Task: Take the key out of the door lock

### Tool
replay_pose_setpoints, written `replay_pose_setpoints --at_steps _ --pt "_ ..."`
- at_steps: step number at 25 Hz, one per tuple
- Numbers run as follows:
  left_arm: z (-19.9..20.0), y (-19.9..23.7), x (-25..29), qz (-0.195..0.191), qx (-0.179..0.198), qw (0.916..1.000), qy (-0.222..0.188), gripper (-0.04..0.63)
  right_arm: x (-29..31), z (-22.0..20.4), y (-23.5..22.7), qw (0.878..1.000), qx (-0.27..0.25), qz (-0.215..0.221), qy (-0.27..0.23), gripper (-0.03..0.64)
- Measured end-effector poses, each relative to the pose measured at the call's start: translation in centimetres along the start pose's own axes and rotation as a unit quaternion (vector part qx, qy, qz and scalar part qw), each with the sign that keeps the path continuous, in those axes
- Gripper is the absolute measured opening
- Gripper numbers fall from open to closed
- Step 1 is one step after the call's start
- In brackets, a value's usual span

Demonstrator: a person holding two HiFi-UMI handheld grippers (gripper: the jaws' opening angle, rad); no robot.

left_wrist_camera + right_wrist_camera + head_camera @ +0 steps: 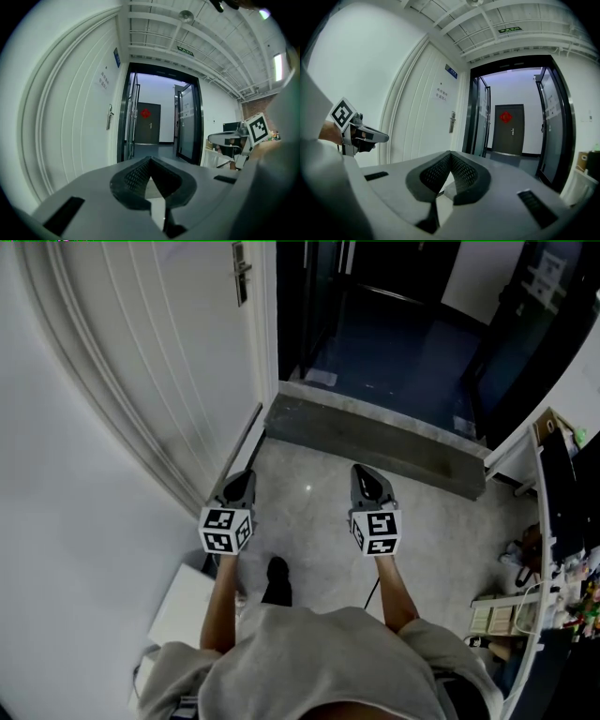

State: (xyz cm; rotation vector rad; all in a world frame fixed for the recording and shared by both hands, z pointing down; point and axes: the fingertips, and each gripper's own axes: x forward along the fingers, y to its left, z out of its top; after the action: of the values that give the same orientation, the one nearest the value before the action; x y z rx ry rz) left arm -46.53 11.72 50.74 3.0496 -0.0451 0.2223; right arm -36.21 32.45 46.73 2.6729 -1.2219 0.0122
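A white panelled door point(141, 352) fills the left side, with a small blue plaque point(116, 57) and a paper notice point(104, 80) above it. The floor point(319, 521) is pale and speckled, ending at a grey stone threshold point(375, 432). Beyond a black-framed doorway point(161, 70) lies a dim corridor with a dark blue floor point(375, 343), glass panels point(187, 122) along its right side, and a dark far door point(508, 129) bearing a red ornament point(506, 117). White beams cross the ceiling point(187, 42), which carries a green exit sign point(185, 50) and a round lamp point(186, 16). A strip light point(277, 65) glows at right, above a brick wall point(251, 105). A cluttered desk point(553, 559) stands by the right wall.
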Motion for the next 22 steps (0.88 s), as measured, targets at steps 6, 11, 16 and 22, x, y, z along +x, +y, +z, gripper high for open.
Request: replay_pose_setpoints --at_steps 6,11,16,22 --pt "3.4 6.1 6.4 -0.012 0.007 0.9999 -0.008 0.017 8.7 2.1 -0.7 1.0 -0.004 -0.01 -0.001 0.023" --pt "5.1 10.3 11.0 -0.021 0.007 0.9997 -0.012 0.017 14.7 3.4 -1.1 1.0 -0.009 -0.018 -0.002 0.023" --pt "5.9 13.2 14.7 -0.03 0.006 0.9995 -0.013 0.017 18.7 4.1 -1.6 1.0 -0.015 -0.028 -0.001 0.023" --pt "6.4 14.8 18.6 -0.045 0.011 0.9988 -0.012 0.017 21.9 3.2 -2.6 0.999 -0.013 -0.037 0.007 0.023"
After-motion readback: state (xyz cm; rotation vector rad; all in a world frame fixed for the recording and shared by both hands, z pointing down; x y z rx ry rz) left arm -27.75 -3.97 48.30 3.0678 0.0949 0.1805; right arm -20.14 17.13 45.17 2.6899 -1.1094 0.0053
